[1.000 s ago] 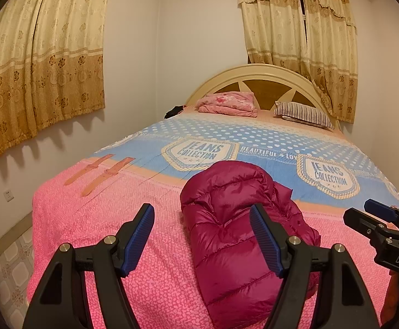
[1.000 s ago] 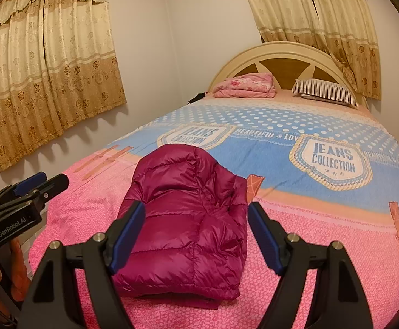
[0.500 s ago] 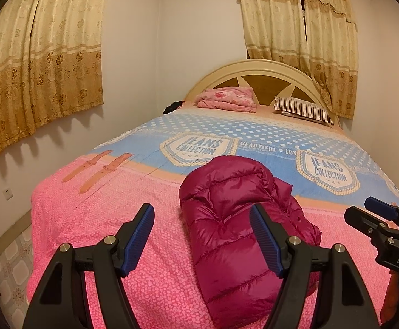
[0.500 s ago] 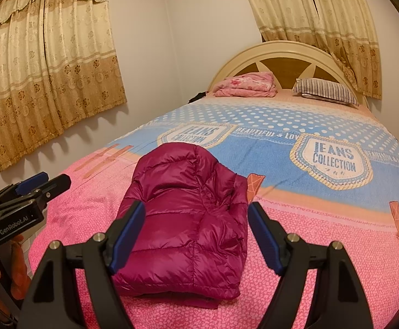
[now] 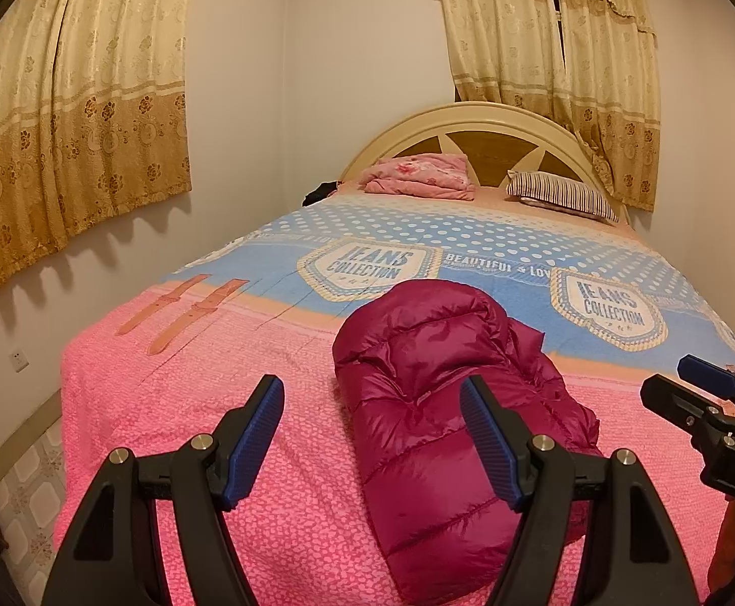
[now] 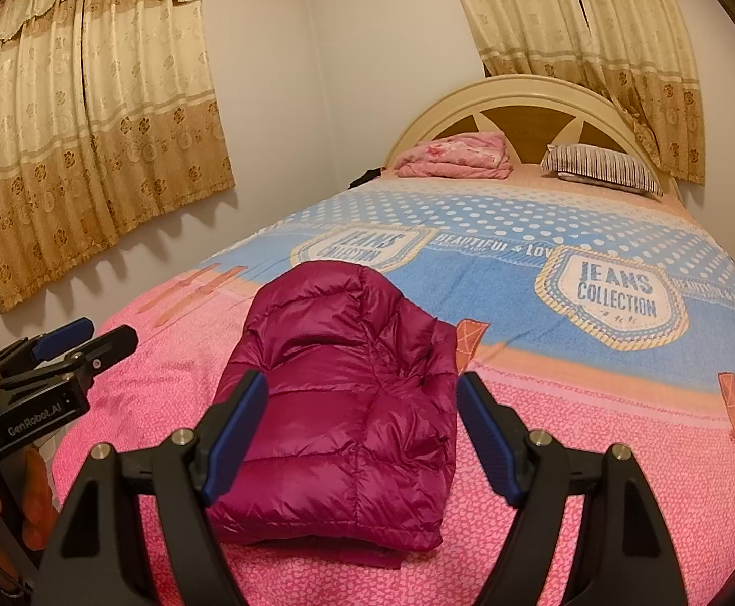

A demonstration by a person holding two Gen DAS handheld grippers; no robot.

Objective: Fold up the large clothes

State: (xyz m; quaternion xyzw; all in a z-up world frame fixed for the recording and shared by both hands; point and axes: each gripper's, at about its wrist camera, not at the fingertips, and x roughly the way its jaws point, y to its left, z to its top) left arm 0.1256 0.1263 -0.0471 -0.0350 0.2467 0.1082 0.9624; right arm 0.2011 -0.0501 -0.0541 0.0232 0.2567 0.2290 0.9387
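Observation:
A magenta puffer jacket (image 5: 433, 404) (image 6: 347, 394) lies folded into a compact bundle on the pink near end of the bed (image 5: 190, 394). My left gripper (image 5: 372, 404) hovers in front of it, open, with nothing between its blue pads. Only its right pad overlaps the bundle in the left wrist view. My right gripper (image 6: 362, 404) is also open and empty, framing the jacket from the near side without touching it. Each gripper shows at the edge of the other's view: the right one (image 5: 690, 394) and the left one (image 6: 89, 343).
A folded pink blanket (image 5: 418, 177) and a striped pillow (image 5: 564, 197) lie by the headboard (image 5: 488, 126). A dark item (image 5: 322, 192) sits at the far left corner of the bed. Curtains (image 5: 64, 116) hang on both walls. Tiled floor (image 5: 23, 505) runs along the bed's left side.

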